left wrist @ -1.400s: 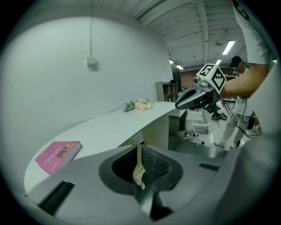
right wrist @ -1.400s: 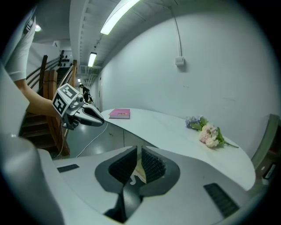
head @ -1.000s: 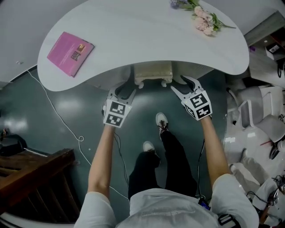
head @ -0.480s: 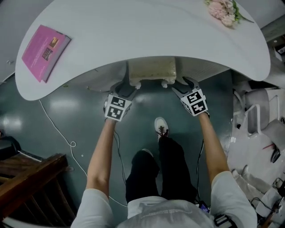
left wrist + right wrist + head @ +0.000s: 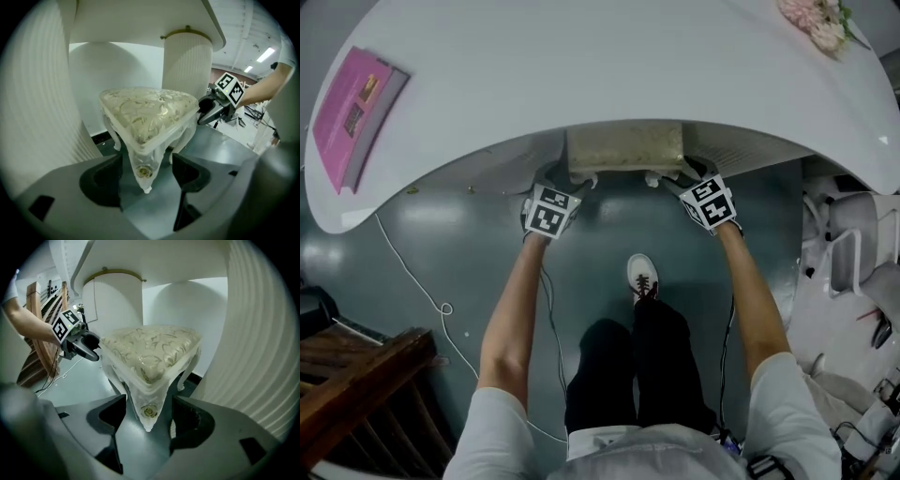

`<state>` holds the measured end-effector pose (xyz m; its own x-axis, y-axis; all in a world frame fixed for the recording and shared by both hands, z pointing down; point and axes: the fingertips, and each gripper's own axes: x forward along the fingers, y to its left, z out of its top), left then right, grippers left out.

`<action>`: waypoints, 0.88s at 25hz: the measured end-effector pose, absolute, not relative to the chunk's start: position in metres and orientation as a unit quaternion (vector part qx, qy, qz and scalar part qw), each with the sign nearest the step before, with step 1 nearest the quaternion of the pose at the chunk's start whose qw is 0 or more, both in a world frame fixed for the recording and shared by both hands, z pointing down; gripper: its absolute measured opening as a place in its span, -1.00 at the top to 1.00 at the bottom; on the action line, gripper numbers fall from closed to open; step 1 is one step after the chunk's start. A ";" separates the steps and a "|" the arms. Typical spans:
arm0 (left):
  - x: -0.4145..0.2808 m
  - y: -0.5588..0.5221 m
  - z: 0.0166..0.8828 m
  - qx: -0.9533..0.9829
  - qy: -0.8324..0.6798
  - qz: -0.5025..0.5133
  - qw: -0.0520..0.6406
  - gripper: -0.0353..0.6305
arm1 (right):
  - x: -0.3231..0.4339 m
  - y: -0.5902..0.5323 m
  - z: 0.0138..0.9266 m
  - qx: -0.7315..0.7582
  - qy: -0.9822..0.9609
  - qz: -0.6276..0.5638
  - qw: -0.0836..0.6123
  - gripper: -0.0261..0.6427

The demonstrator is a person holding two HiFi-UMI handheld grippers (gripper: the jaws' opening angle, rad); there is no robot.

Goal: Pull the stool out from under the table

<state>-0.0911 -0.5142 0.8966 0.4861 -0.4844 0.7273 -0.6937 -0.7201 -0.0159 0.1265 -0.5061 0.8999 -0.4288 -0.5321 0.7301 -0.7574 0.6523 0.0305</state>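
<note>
The cream, gold-patterned cushioned stool on white carved legs is found tucked under the edge of the white curved table, so nothing has yet been pulled out. The fingers of the left gripper have just been opening and are spread wide, with one front corner leg standing between them unclamped. The same is seen at the right gripper with the other front leg. Clamping and the pull itself are left.
</note>
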 end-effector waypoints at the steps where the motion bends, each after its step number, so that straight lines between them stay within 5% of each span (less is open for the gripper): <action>1: -0.089 -0.516 0.902 0.851 -0.342 0.375 0.136 -0.06 | 0.126 -0.509 0.906 0.393 -0.828 0.160 0.367 0.02; 5: -0.082 -0.522 0.912 0.851 -0.337 0.379 0.136 -0.04 | 0.124 -0.510 0.926 0.406 -0.818 0.169 0.371 0.03; 7: -0.083 -0.524 0.912 0.848 -0.346 0.376 0.142 0.14 | 0.124 -0.508 0.930 0.415 -0.813 0.169 0.372 0.16; 22: -0.085 -0.484 0.915 0.837 -0.365 0.372 0.164 0.17 | 0.127 -0.474 0.931 0.389 -0.801 0.198 0.410 0.26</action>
<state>-0.0852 -0.4837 0.9154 0.4562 -0.4892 0.7433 -0.7336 -0.6796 0.0029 0.1271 -0.4736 0.9311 -0.3620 -0.4601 0.8107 -0.7854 0.6190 0.0006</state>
